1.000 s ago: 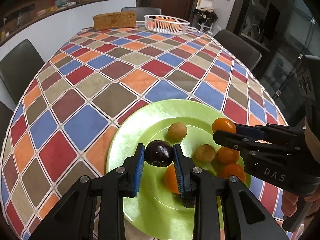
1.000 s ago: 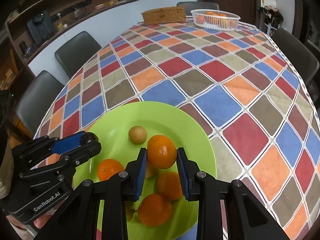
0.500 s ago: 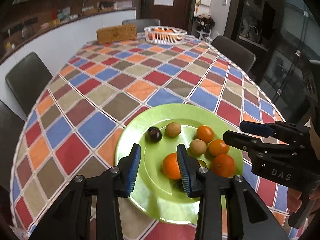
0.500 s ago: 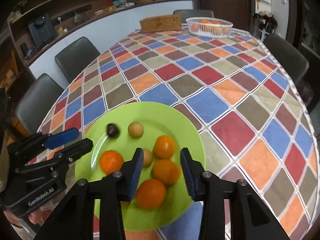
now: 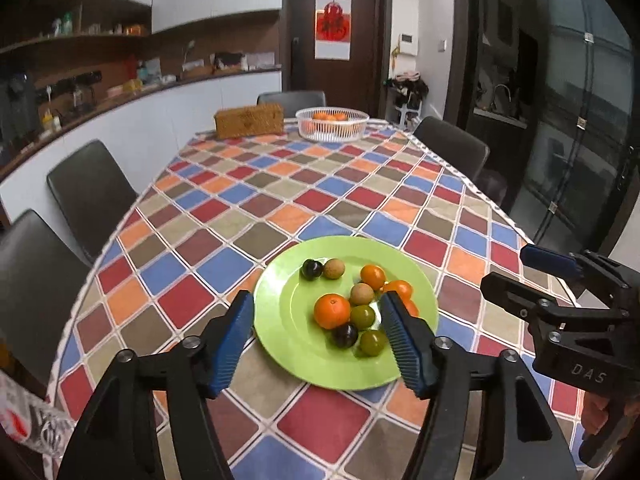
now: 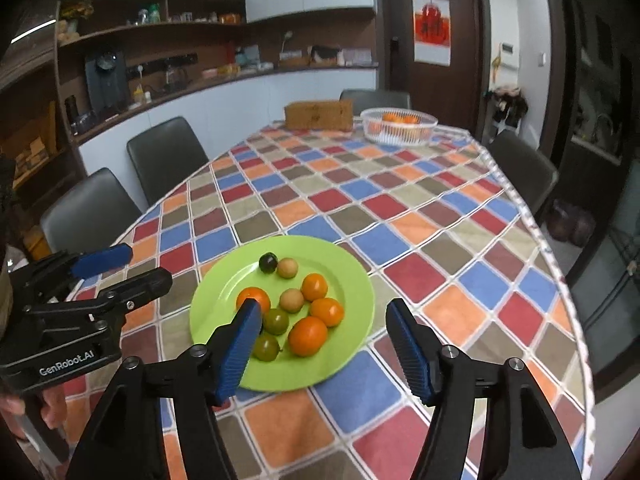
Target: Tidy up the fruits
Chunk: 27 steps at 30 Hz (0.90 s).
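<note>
A green plate [image 5: 288,320] [image 6: 352,280] sits near the front of the checkered table and holds several fruits: oranges [image 5: 331,311] [image 6: 307,335], tan round fruits [image 5: 333,269] [image 6: 287,268], green ones [image 5: 373,342] [image 6: 276,321] and dark plums [image 5: 311,269] [image 6: 268,262]. My left gripper [image 5: 318,338] is open and empty, raised above the plate's near side. My right gripper [image 6: 326,346] is open and empty, also raised above the plate. Each gripper shows in the other's view: the right one [image 5: 520,276] and the left one [image 6: 136,270].
A white wire basket [image 5: 332,122] [image 6: 399,124] with oranges and a woven box [image 5: 249,120] [image 6: 318,114] stand at the table's far end. Dark chairs [image 5: 90,192] [image 6: 520,168] line both sides. The table edge [image 6: 568,292] runs close on the right.
Both grippers let go of their fruits, the left a dark plum and the right an orange, onto the plate. Both opened wide and drew back and up.
</note>
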Each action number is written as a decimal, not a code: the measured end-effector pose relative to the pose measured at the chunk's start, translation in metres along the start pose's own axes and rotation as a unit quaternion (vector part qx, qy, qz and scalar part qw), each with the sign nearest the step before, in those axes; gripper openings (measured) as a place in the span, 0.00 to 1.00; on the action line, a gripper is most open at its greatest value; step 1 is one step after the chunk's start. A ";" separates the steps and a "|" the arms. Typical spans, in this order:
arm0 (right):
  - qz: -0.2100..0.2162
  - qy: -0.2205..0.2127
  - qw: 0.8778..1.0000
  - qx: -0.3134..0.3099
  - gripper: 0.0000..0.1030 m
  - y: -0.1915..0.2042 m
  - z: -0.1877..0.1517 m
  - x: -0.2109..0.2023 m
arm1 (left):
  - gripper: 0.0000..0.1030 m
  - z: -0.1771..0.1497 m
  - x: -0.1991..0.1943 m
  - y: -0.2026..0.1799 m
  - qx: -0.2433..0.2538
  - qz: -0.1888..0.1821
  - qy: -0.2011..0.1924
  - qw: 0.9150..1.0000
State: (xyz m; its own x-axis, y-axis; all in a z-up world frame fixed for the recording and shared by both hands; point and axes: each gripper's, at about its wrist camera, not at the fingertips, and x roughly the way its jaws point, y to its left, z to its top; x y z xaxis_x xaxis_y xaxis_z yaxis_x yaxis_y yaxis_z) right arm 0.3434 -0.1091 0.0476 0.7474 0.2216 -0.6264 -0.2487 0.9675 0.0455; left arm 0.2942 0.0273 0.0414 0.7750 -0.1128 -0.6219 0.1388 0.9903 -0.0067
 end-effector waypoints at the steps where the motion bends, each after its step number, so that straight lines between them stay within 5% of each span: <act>1: -0.002 -0.006 1.000 -0.001 0.64 0.001 -0.003 -0.007 | 0.69 -0.002 -0.008 -0.003 0.004 0.002 -0.007 1.000; 13: -0.005 -0.038 0.999 0.016 0.70 0.004 -0.046 -0.082 | 0.85 -0.038 -0.086 -0.029 0.022 0.013 -0.058 0.998; 27: -0.005 -0.053 0.998 0.037 0.70 0.004 -0.084 -0.130 | 0.90 -0.067 -0.135 -0.048 0.020 0.019 -0.087 0.996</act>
State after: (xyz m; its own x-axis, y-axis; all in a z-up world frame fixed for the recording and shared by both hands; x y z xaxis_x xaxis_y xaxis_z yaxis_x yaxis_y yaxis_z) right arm 0.1939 -0.1447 0.0638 0.8121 0.2192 -0.5408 -0.1974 0.9753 0.0987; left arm 0.1418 0.0009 0.0729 0.8743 -0.0920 -0.4765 0.1302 0.9903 0.0477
